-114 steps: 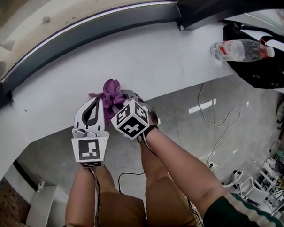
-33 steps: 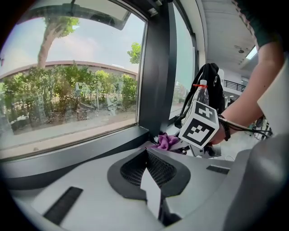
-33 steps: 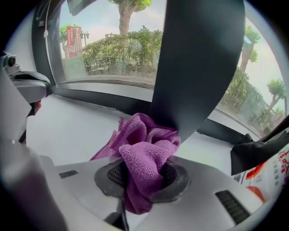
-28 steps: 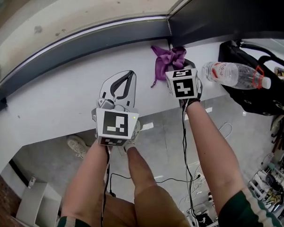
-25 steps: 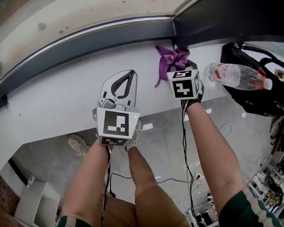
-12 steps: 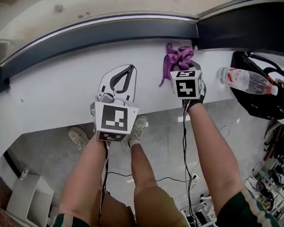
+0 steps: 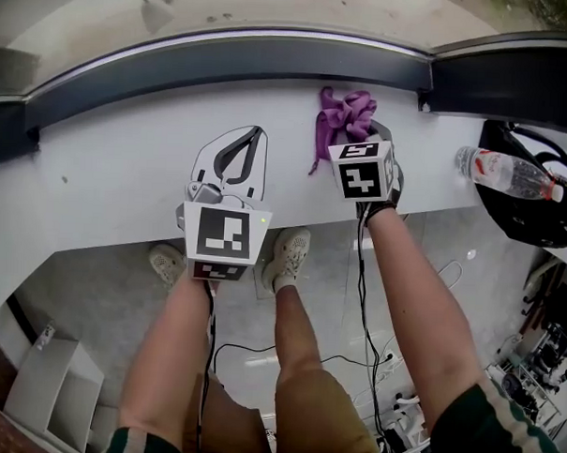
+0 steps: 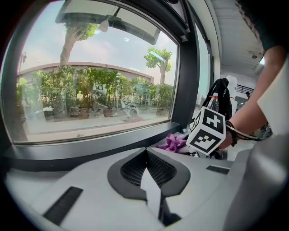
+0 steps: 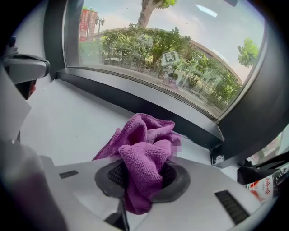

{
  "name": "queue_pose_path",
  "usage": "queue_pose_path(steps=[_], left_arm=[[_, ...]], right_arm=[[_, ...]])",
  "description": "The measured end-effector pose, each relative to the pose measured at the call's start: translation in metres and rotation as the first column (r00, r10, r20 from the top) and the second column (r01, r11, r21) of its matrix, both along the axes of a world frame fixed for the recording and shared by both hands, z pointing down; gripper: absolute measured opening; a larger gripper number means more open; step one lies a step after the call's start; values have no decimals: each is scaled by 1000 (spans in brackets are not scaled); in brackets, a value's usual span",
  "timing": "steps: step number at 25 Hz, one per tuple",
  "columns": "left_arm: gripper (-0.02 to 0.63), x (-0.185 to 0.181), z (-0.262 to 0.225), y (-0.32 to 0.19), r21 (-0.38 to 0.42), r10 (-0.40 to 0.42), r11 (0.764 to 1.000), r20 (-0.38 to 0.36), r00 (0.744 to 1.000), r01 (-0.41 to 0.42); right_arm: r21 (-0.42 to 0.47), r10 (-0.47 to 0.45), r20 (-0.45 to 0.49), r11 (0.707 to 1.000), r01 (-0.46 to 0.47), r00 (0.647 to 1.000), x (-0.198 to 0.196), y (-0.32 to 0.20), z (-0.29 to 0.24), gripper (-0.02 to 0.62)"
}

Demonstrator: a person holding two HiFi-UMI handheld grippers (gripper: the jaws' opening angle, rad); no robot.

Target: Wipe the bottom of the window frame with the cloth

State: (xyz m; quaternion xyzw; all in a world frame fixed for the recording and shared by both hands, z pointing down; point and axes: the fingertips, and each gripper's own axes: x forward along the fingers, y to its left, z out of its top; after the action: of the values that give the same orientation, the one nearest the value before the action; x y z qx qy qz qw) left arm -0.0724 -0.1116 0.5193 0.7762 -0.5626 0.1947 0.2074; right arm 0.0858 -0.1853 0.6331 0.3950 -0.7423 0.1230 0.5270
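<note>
Between the jaws of the right gripper [image 9: 142, 179]: purple cloth [image 9: 146, 133], clamped firmly at one fold, the rest bunched up ahead of the tips.

Left gripper [image 8: 147, 171]: jaws drawn together tip to tip, nothing between them; it hovers over the white sill [image 7: 117, 171], well left of the cloth.

Cloth position: lying on the sill just beside the dark bottom rail [image 7: 234, 59] of the window frame, near its right-hand corner. Whether it touches the rail cannot be told.

Further right on the sill: water bottle [image 7: 507, 172] beside a black bag [image 7: 538, 208], clear of the work.

Progress, as judged: cloth secured and brought to one end of the rail; done. The long run of rail leftward looks unwiped, with no visible mark either way; most of the wiping remains.
</note>
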Motion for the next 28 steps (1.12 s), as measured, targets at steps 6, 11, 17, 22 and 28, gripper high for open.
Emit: queue_pose_path(steps=[6, 11, 17, 22, 28], left_arm=[[9, -42, -3, 20, -6, -27, 1000, -8, 1000, 27], [9, -78, -5, 31, 1, -49, 999, 1, 999, 49], [9, -118, -5, 46, 0, -93, 996, 7, 996, 93], [9, -151, -7, 66, 2, -114, 994, 20, 993, 113], [9, -203, -8, 92, -3, -141, 990, 48, 989, 142]], right_arm=[[5, -30, 10, 1000, 30, 999, -51, 15, 0, 97], [7, -55, 28, 998, 55, 998, -91, 28, -2, 97], [3, -98, 55, 995, 98, 994, -142, 46, -2, 97], [3, -121, 77, 993, 121, 990, -186, 61, -3, 97], [3, -164, 96, 986, 164, 982, -247, 82, -2, 97]])
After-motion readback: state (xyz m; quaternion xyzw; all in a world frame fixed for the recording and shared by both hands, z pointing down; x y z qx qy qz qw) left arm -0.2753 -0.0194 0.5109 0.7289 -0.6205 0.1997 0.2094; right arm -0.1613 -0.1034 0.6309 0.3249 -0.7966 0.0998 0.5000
